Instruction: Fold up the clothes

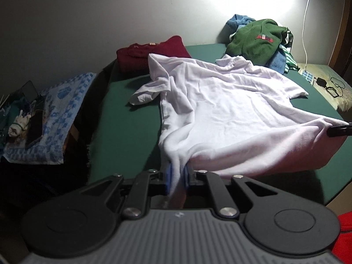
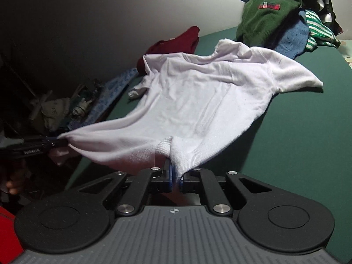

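We have a big green worktop [image 1: 132, 110] and a white shirt [image 1: 231, 110] spread over the middle of it. The collar end lies flat far away from us. The bottom edge is lifted up near us.

Our left tool [image 1: 177, 176] is pinched tight on one bottom corner of the shirt. Our right tool [image 2: 175, 178] is pinched tight on the other bottom corner. The cloth hangs a bit loose between the two.

To do this well, we think we should pull our two hands gently apart so the bottom edge goes straight. Then we should keep both hands just as high as each other and carry the edge toward the collar. If one hand goes faster, the fold will be crooked.

The sleeve [image 1: 145, 94] on the left is all bunched up. It may need smoothing out.

Far back sit a dark red top [image 1: 140, 52] and a pile of clothes with a green sweater [image 1: 257, 41] on top. We should keep the shirt clear of them.
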### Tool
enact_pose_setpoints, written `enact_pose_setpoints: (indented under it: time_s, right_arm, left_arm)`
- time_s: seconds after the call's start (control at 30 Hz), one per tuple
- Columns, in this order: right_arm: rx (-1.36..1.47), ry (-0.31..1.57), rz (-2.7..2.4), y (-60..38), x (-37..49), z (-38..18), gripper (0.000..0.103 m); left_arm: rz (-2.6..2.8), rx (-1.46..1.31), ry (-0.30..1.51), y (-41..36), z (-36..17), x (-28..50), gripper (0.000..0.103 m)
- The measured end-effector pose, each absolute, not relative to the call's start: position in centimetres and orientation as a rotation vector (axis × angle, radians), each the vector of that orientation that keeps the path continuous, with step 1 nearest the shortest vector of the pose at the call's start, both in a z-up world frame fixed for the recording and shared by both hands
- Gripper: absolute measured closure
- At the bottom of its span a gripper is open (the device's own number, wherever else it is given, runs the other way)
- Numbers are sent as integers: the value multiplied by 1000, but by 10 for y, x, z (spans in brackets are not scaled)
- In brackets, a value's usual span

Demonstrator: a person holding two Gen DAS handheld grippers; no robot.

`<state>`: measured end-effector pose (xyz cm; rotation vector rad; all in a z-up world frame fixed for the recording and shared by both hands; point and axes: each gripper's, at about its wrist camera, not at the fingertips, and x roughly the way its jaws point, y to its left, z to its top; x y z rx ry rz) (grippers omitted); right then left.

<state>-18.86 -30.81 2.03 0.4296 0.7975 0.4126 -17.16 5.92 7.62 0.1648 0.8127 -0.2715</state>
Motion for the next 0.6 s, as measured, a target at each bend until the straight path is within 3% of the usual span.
enact_pose_setpoints:
  time_s: [0.2, 0.27, 0.3, 0.37, 0.47, 0.5, 0.53, 0.57, 0.6]
  right_arm:
    - [408, 823, 532, -346, -203, 59, 98]
    - [385, 865, 511, -354, -203, 53, 98]
    - [371, 892, 486, -357, -202, 47, 96]
    - [342, 945, 435, -364, -201, 33, 86]
    - [321, 1006, 401, -365, -203, 5, 61]
    - [318, 1033, 396, -360, -203, -5, 46]
    - [315, 1057, 393, -356, -203, -13, 40]
    - [307, 1071, 393, -350, -203, -20, 40]
    - [287, 1081, 398, -343, -204, -25, 40]
  left_arm:
    - [-342, 158, 763, 45, 106, -206, 95]
    - [-337, 173, 779, 40, 100, -210, 89]
    - [-328, 176, 793, 39, 94, -210, 82]
    - [-290, 160, 846, 41, 71, -205, 79]
    - [-208, 114, 958, 55, 28, -190, 75]
    - [-170, 116, 977, 61, 13, -185, 64]
    - [-132, 118, 997, 68, -1, -180, 57]
    - [-104, 117, 1013, 73, -13, -176, 54]
    - [-95, 111, 1023, 79, -19, -173, 44]
